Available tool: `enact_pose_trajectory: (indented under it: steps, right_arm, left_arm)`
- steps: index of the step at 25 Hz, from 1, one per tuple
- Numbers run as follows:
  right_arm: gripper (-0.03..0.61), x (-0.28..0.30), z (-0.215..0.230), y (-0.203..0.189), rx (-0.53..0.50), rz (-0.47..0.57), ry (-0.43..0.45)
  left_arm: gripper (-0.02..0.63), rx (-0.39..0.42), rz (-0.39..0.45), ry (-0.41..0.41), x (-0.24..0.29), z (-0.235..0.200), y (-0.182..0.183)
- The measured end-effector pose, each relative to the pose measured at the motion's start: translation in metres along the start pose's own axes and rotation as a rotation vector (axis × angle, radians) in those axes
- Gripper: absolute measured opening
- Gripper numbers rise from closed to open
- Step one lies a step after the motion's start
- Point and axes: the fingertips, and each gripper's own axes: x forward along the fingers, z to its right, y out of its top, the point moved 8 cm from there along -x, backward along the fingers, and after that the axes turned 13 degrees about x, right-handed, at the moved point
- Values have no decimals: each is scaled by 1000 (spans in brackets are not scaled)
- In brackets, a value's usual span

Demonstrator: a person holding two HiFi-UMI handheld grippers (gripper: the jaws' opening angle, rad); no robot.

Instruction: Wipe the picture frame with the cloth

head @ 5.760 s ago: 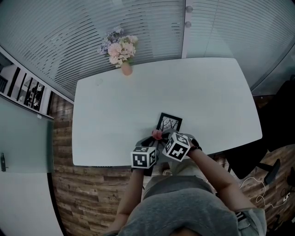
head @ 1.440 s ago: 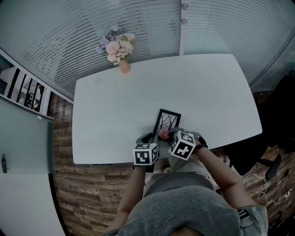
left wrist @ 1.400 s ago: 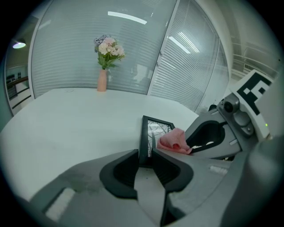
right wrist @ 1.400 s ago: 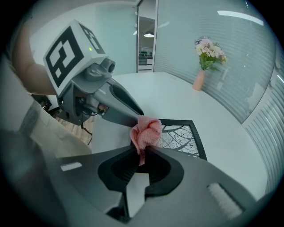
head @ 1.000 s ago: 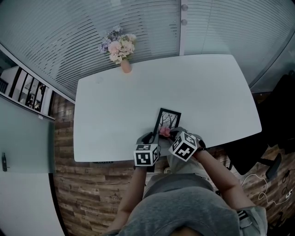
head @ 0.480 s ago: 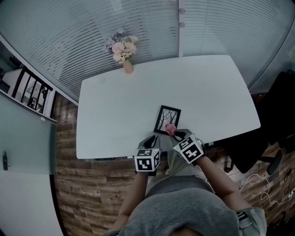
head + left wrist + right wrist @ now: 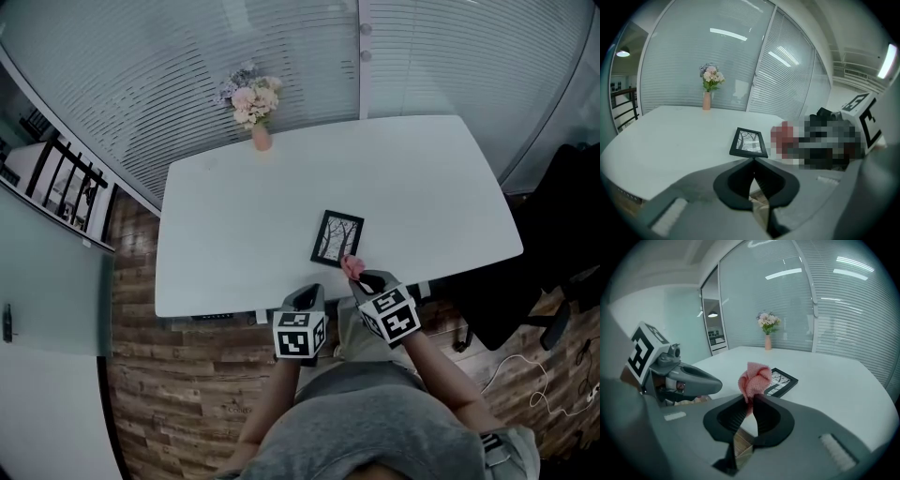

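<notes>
The black picture frame [image 7: 337, 238] lies flat on the white table [image 7: 234, 216], near its front edge. It also shows in the left gripper view as the frame [image 7: 749, 142] and in the right gripper view as the frame [image 7: 782, 380]. My right gripper [image 7: 362, 279] is shut on a bunched pink cloth [image 7: 352, 267], held in the air just short of the frame's near corner. The cloth [image 7: 754, 379] sticks up out of the right gripper [image 7: 752, 400]. My left gripper [image 7: 307, 298] hovers at the table's front edge, apart from the frame. Nothing is between the shut jaws of this left gripper [image 7: 753, 161].
A small vase of pink and lilac flowers [image 7: 253, 105] stands at the table's far left edge. Behind it runs a wall of slatted glass [image 7: 300, 47]. Wooden floor [image 7: 187, 375] lies below the front edge, and a dark chair [image 7: 525, 291] stands to the right.
Both grippers have drawn back from the frame toward the table's front edge and risen a little. The left jaws have closed on nothing. The cloth has lifted off the frame.
</notes>
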Motion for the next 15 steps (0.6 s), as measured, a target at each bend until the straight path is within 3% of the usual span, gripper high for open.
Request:
enact_pose_trajectory:
  steps: [15]
  right_arm:
    - [40, -26, -18, -14, 26, 65, 7]
  left_arm:
    - [2, 12, 25, -17, -26, 15, -8]
